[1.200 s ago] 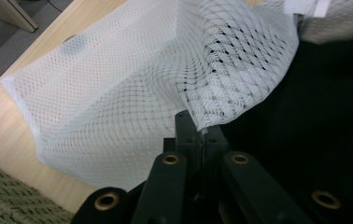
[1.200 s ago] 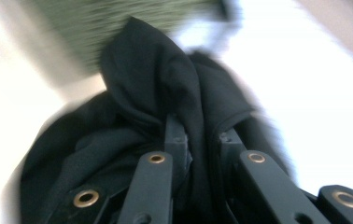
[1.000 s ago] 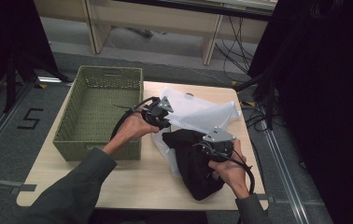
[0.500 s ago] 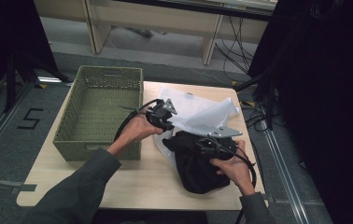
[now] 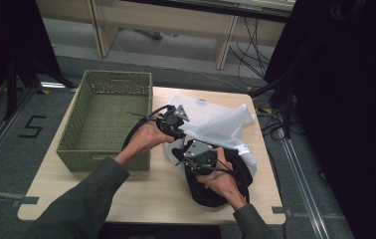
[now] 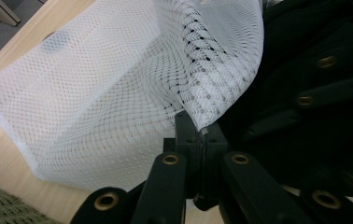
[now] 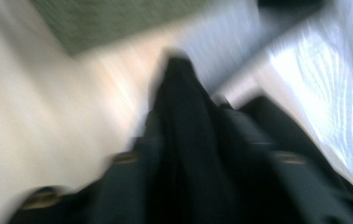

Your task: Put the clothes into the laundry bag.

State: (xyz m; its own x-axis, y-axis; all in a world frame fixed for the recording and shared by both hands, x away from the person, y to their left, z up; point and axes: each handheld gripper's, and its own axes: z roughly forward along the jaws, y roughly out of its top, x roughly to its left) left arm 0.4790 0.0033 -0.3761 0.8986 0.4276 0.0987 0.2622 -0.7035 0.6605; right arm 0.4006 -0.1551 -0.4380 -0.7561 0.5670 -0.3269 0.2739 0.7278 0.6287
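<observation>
White mesh bag (image 6: 118,93) edge pinched in left gripper (image 6: 198,135) jaws; right gripper (image 5: 196,158) jaws closing, dark garment (image 5: 221,189) between

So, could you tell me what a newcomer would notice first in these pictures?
Probably the white mesh bag at mid-table, its edge pinched in the left gripper. Next, the black garment bunched at the near edge under the right gripper, and the green woven basket on the left.

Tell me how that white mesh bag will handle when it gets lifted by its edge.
Probably floppy: the white mesh bag already folds and curls over where the left hand-held gripper pinches its edge. Likely very light, since it is thin open netting you can see through. It may snag rather than slip, given the holes, and should drape against the black garment beside it.
</observation>
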